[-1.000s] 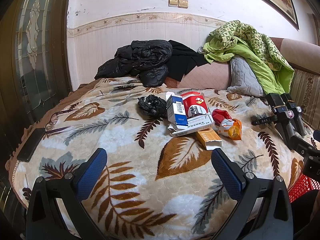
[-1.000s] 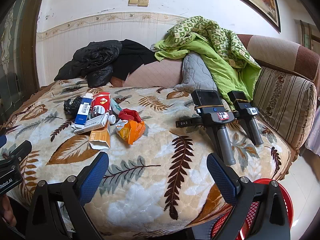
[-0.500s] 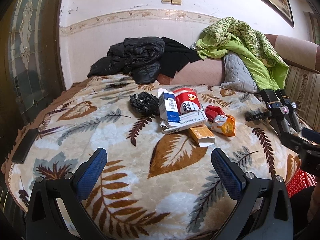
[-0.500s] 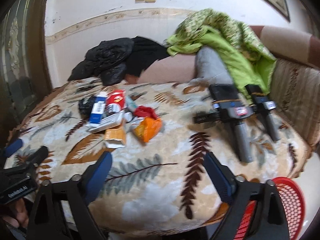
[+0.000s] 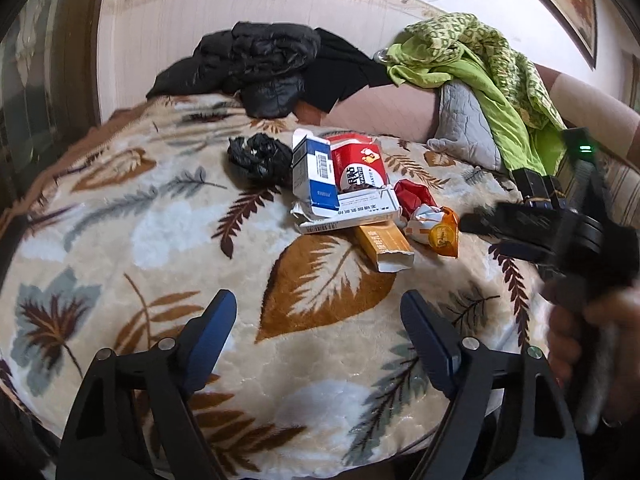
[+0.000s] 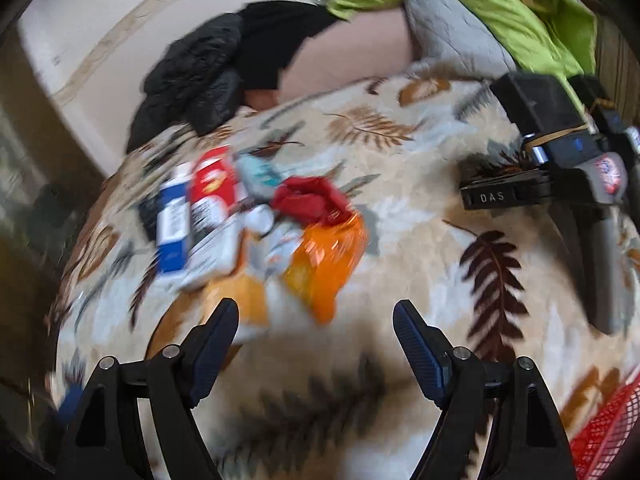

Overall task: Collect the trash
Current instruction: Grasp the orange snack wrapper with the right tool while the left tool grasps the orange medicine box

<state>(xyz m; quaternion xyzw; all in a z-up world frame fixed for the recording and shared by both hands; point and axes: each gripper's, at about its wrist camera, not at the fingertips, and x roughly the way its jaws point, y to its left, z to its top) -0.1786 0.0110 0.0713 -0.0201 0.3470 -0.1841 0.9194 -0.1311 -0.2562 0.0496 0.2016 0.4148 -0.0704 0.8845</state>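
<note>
Over blanket [image 5: 160, 232], both grippers closer to trash pile [image 5: 352, 196] than before; jaws spread, empty.

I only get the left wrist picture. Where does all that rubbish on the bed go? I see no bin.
Observer: The right wrist view shows a red mesh basket in its bottom right corner.
Visitor: Is the blurry black thing on my right holding anything?
Observer: That is the right hand-held gripper; its own view shows it open and empty, facing the orange wrapper.
Visitor: Anything hidden in the pile?
Observer: A teal packet behind the red box.
</note>
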